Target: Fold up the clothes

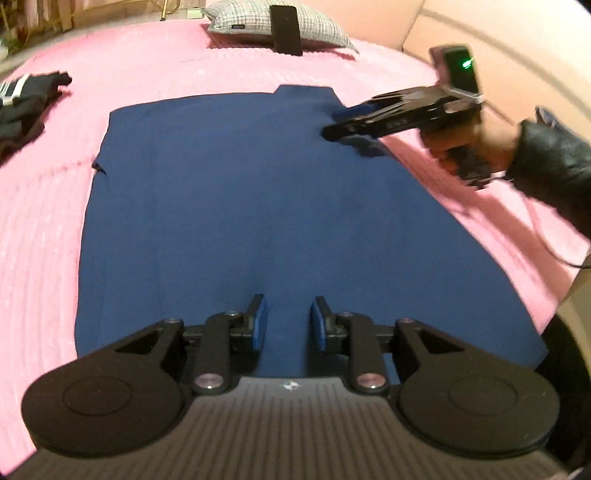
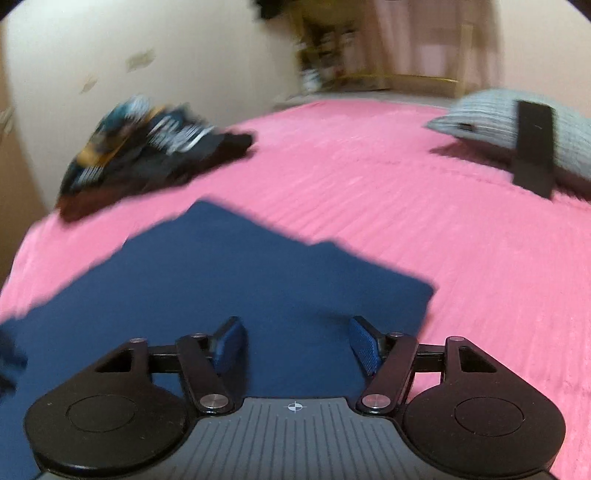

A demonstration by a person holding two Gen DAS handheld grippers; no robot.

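Observation:
A navy blue garment (image 1: 240, 192) lies flat on the pink bedspread (image 1: 44, 229), its sides folded in. My left gripper (image 1: 288, 321) is open and empty, hovering over the garment's near end. My right gripper (image 1: 334, 127) shows in the left wrist view over the garment's far right corner. In the right wrist view the right gripper (image 2: 297, 341) is open and empty just above the garment (image 2: 221, 280), near its corner.
A heap of dark clothes (image 1: 26, 99) lies at the bed's far left, also in the right wrist view (image 2: 147, 147). A grey checked pillow (image 1: 314, 26) with a black flat object (image 1: 285, 31) leaning on it sits at the head of the bed.

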